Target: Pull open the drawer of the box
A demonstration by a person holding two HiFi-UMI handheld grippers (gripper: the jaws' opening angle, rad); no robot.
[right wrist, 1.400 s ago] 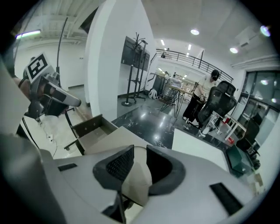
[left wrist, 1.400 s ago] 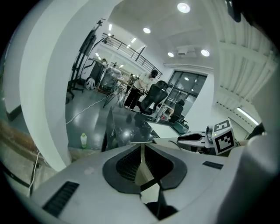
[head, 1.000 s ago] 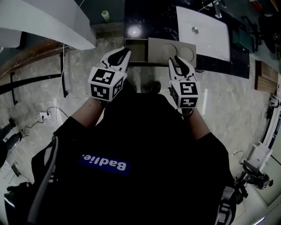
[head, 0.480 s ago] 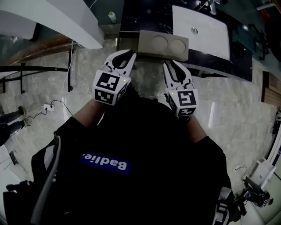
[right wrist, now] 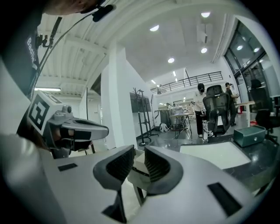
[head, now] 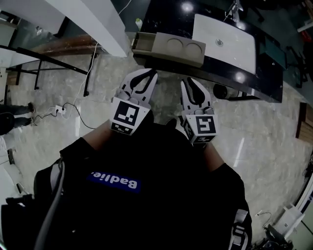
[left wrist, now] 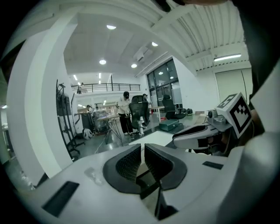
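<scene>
a black shirt (head: 146,195) filled the bottom of the head view. just past it both grippers were held side by side over the marble floor (head: 73,112), aimed ahead at the table (head: 161,14).

the left gripper (head: 146,73) had its jaws drawn almost together. in its own view only a thin slit parted the ribbed pads (left wrist: 131,162), and nothing sat in it. the right gripper (head: 190,81) had its jaws a little apart. its pads (right wrist: 155,165) left a narrow gap with nothing pinched, and a pale edge showed beyond the gap. neither gripper touched the box.

a cable (head: 73,105) trailed over the floor at the left.

the box (head: 178,48) lay on the near edge of the table, ahead of both grippers and apart from them. it was beige, with two round hollows in its top. at its left end the drawer (head: 142,43) stood out as a shallow open tray.

behind the box a white slab (head: 222,36) lay on the dark tabletop, and a small bottle (head: 139,23) stood near the table's left corner. a white beam (head: 93,19) crossed the upper left.

farther off, the left gripper view showed a green case (left wrist: 168,125) on the table, then a person (left wrist: 126,111) standing by an office chair (left wrist: 139,109), with a railing (left wrist: 109,86) high at the back.
</scene>
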